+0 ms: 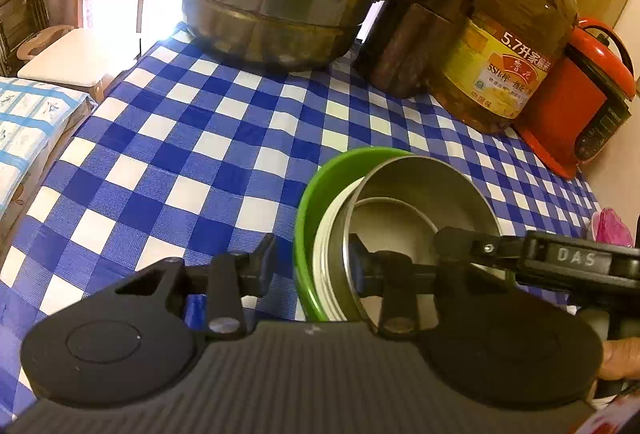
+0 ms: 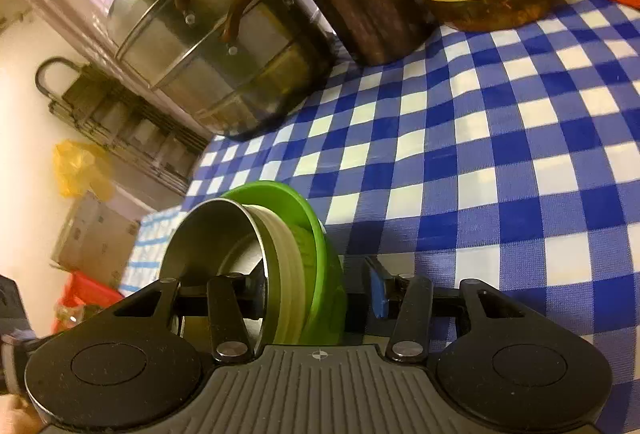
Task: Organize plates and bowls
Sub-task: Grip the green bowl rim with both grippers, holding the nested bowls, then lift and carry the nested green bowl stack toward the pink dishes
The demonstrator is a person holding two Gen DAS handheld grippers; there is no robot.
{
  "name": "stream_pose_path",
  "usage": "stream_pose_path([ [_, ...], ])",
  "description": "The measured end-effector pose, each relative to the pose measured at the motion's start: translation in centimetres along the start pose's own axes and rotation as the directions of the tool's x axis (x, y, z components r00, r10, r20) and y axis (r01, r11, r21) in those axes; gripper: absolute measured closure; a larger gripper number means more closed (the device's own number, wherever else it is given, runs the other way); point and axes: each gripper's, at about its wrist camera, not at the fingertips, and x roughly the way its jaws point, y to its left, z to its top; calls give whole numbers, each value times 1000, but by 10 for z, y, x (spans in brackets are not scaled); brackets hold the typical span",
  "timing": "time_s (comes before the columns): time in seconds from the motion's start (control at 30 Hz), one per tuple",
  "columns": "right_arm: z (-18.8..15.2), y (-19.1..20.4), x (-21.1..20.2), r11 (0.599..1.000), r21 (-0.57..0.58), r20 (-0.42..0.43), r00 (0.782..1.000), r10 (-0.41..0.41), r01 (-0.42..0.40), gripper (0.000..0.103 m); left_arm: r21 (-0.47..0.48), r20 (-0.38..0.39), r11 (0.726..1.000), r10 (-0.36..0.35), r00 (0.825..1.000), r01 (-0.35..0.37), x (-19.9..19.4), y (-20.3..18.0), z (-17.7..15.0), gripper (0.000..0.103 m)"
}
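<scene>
Steel bowl (image 1: 420,194) inside green plate (image 1: 316,190) (perhaps tilted)

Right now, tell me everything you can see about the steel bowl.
The steel bowl is round, with a plain brushed-metal inside that looks empty. It sits nested in a white bowl, which sits in a green bowl, the stack tilted on edge above the checked tablecloth. The left gripper and right gripper each straddle the stack's rims, one finger inside the steel bowl.
</scene>
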Motion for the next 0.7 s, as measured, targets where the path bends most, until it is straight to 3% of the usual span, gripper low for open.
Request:
stream_pose_path([
  [0.13, 2, 4, -2, 999, -47, 17, 1000, 11, -10, 55, 32, 34, 999, 18, 999, -19, -8, -5, 3, 72],
  [0.3, 12, 7, 0, 994, -78, 22, 997, 76, -74, 55, -18, 43, 1000, -16, 999, 16, -7, 4, 11, 72],
  [0.6, 28, -11, 16, 988, 31, -30, 988, 149, -148, 56, -37, 9, 997, -60, 998, 61, 1, 11, 17, 70],
  [0.7, 27, -12, 20, 988, 49, -51, 988, 147, -145, 58, -33, -12, 997, -70, 998, 69, 4, 10, 17, 76],
])
